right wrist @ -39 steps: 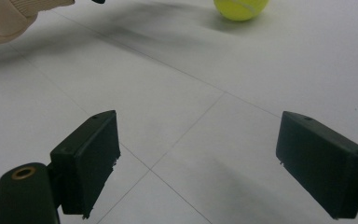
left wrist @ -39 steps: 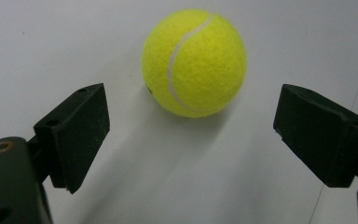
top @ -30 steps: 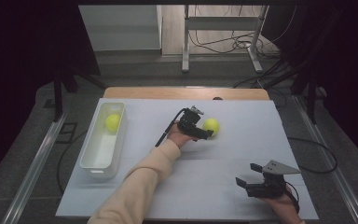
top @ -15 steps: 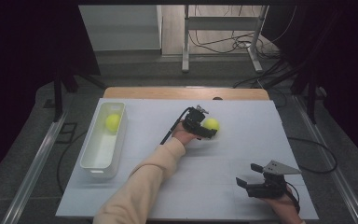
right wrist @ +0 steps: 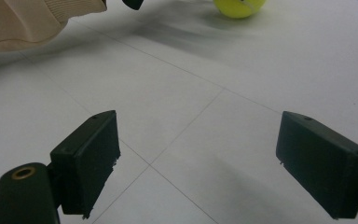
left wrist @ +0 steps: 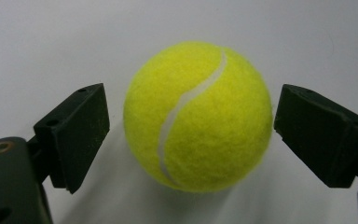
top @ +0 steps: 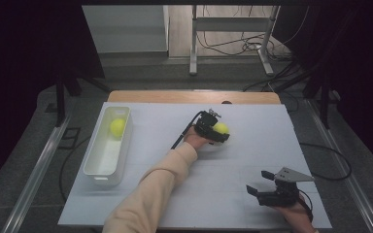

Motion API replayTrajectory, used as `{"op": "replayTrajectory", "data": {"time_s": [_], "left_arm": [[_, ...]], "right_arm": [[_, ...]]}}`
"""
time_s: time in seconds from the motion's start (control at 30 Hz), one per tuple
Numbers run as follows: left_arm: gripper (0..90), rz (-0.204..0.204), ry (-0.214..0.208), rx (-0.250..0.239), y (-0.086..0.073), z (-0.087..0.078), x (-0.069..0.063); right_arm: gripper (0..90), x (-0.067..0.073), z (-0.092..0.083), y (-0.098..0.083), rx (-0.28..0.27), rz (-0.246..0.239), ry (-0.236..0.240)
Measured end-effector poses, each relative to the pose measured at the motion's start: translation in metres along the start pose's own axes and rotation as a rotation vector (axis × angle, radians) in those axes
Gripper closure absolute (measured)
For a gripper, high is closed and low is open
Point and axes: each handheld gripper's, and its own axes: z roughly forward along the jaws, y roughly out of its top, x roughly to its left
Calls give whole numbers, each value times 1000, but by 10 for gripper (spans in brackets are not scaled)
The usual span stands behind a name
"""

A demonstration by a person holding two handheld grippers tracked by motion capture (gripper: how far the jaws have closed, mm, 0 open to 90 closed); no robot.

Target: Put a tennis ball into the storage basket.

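A white table top [top: 252,160] marked with thin seams lies on a wooden table [top: 194,96] whose far edge shows as a pale brown strip. Around it the floor [top: 349,145] is grey. Metal rails [top: 34,170] run along the floor on both sides of the table. Beyond the far edge, a white panel [top: 126,29] stands at the left, and beside it a metal stand [top: 230,34] rests on a lighter wooden floor, with loose cables [top: 233,48] lying among its legs. Dark curtains [top: 24,48] close off the left and right sides, leaving the room dim, with the light falling mainly on the table.
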Motion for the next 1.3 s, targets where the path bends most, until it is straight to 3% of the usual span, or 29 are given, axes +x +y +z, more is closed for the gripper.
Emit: {"op": "replayTrajectory", "data": {"time_s": [0.13,0.27,0.57,0.87,1.3], "left_arm": [[119,-1,0,4,0,3,0],[252,2,-1,3,0,3,-1],[273,3,-1,9,1,2,-1],[276,-23,-17,-10,3,-5,0],[275,10,-30,-33,4,-27,-5]], "right_arm": [[136,0,0,0,0,2,1],[136,0,-1,-1,1,2,0],[135,0,-1,-1,-1,3,-3],[136,-1,-2,-1,-3,3,-5],[135,0,-2,-1,-4,1,-9]]}}
